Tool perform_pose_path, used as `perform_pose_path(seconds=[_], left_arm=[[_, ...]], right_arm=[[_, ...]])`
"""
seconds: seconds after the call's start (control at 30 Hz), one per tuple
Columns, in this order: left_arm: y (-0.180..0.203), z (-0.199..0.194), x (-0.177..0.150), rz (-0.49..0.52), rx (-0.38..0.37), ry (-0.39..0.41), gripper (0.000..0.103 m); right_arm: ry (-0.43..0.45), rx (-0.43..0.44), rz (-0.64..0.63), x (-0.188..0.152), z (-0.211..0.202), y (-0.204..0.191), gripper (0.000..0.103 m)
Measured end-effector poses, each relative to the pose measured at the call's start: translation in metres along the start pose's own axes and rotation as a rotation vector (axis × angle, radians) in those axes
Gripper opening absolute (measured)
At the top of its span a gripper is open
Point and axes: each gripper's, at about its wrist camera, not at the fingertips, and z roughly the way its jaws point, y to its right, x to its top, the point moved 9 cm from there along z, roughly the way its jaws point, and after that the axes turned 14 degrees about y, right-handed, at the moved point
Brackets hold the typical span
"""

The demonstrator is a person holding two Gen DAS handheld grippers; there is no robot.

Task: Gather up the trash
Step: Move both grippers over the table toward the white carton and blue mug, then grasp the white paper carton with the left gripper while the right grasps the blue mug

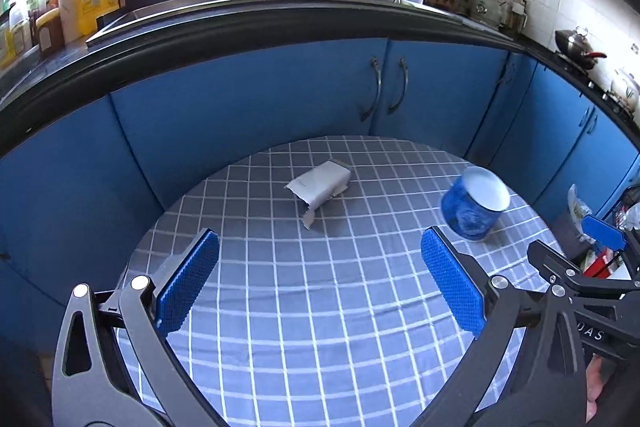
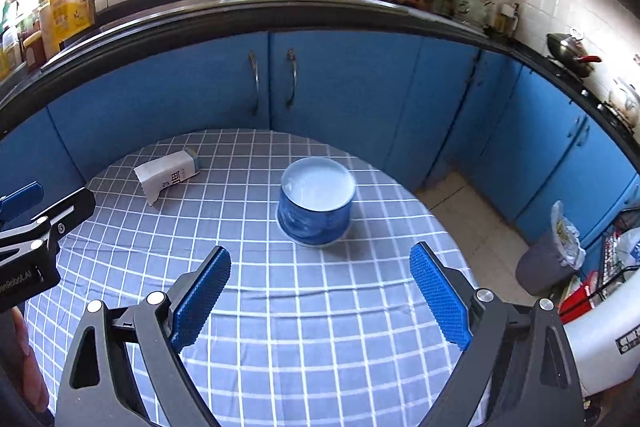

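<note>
both the left tongs [image 1: 320,273] and right tongs [image 2: 320,289] stood apart and empty, a torn carton [image 1: 320,187] ahead of the left, a blue tub [image 2: 316,201] ahead of the right.

carton [image 1: 320,189] left of tub [image 1: 475,205], on table [image 1: 304,327]

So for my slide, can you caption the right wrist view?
Open right gripper above a checked table, facing a blue tub and a torn carton.
</note>
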Motion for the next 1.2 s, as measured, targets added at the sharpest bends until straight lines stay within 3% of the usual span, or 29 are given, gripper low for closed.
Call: perform_pose_path(seconds=[0.53, 1.07, 1.2], left_arm=[[-0.007, 0.100, -0.007, 0.101, 0.025, -0.079, 0.100], [-0.015, 0.155, -0.018, 0.151, 0.013, -0.124, 0.100], [-0.015, 0.160, -0.021, 0.158, 0.014, -0.125, 0.100]], right_arm=[[-0.075, 0.023, -0.003, -0.001, 0.092, -0.015, 0.089], [-0.055, -0.073, -0.045, 0.008, 0.120, -0.003, 0.089], [-0.077, -0.062, -0.020, 0.003, 0.127, 0.002, 0.089]])
